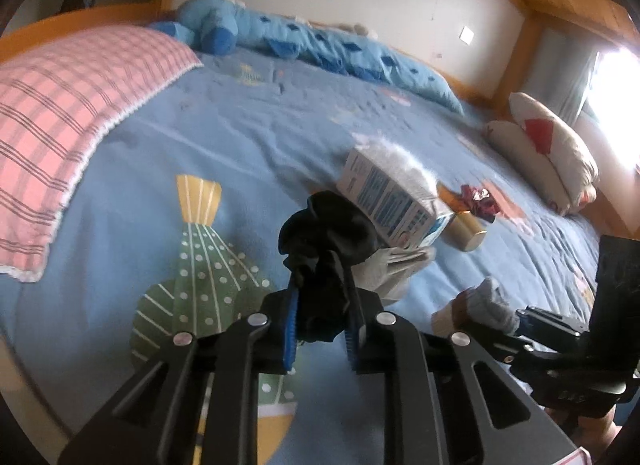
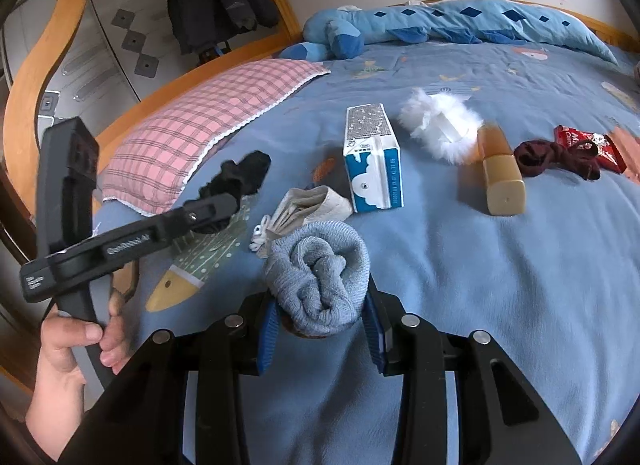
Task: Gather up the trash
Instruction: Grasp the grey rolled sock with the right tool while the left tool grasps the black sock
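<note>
A blue bedspread (image 2: 480,285) fills both views, with a pink checked pillow (image 2: 208,133) at its head and a long blue plush toy (image 2: 440,21) by the wall. Scattered mid-bed lie a milk carton (image 2: 372,161), a white fluffy item (image 2: 440,129), an amber bottle (image 2: 500,173), a maroon sock (image 2: 556,157) touching a red wrapper (image 2: 600,145), and a crumpled cream cloth (image 2: 308,205) just beside the carton. The right gripper (image 2: 320,317) is clamped on a rolled grey sock (image 2: 320,277). The left gripper (image 1: 320,293) pinches a black sock (image 1: 324,225), probably firmly, though blur softens the pads. To lift well, both grips should hold deep in the fabric, rise clear of the carton, and avoid dragging the cream cloth.
</note>
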{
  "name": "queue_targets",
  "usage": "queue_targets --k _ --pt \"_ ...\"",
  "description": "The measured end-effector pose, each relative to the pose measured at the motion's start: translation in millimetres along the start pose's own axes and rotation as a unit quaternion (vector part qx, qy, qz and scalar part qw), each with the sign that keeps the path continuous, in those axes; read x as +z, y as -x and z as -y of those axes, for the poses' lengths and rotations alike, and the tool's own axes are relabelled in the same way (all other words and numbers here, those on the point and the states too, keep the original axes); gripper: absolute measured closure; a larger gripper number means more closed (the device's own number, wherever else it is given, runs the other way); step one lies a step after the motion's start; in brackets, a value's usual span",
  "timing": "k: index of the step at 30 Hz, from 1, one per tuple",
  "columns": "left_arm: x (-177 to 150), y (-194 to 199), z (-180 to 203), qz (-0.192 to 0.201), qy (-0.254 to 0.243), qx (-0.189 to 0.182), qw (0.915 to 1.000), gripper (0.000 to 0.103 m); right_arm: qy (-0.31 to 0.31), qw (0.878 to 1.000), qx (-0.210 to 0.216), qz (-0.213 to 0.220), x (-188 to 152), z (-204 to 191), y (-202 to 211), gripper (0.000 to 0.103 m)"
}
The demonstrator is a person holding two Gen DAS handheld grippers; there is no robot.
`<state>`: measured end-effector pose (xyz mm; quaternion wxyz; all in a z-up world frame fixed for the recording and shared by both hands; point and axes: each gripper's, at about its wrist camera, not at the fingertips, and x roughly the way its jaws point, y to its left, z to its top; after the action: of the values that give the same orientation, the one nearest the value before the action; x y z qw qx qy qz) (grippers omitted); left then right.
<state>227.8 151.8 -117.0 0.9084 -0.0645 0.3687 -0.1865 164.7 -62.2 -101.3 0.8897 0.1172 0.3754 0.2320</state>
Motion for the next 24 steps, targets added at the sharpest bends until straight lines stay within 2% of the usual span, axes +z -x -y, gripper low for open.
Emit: queue_targets --k 6,15,20,24 --pt "-1.3 31.7 29.2 0.025 -0.033 0.012 0.9991 0.084 0.006 1.0 0.006 0.018 0.3 -6.2 21.5 0.067" --pt "-12.2 65.2 96.5 0.039 -0.079 -0.001 0.9961 0.084 0.018 0.997 -0.003 0.069 -9.8 -7.5 95.5 0.067" --pt "-27.9 79.6 154.4 0.038 -0.118 -0.031 0.9917 0.084 0.015 0.995 -0.016 0.099 -26.5 6.3 154.6 0.067" --pt "-46.9 87.5 211.7 0.035 -0.159 -0.071 0.9842 0.084 0.005 0.992 -0.041 0.12 -48.7 25.8 205.9 0.067"
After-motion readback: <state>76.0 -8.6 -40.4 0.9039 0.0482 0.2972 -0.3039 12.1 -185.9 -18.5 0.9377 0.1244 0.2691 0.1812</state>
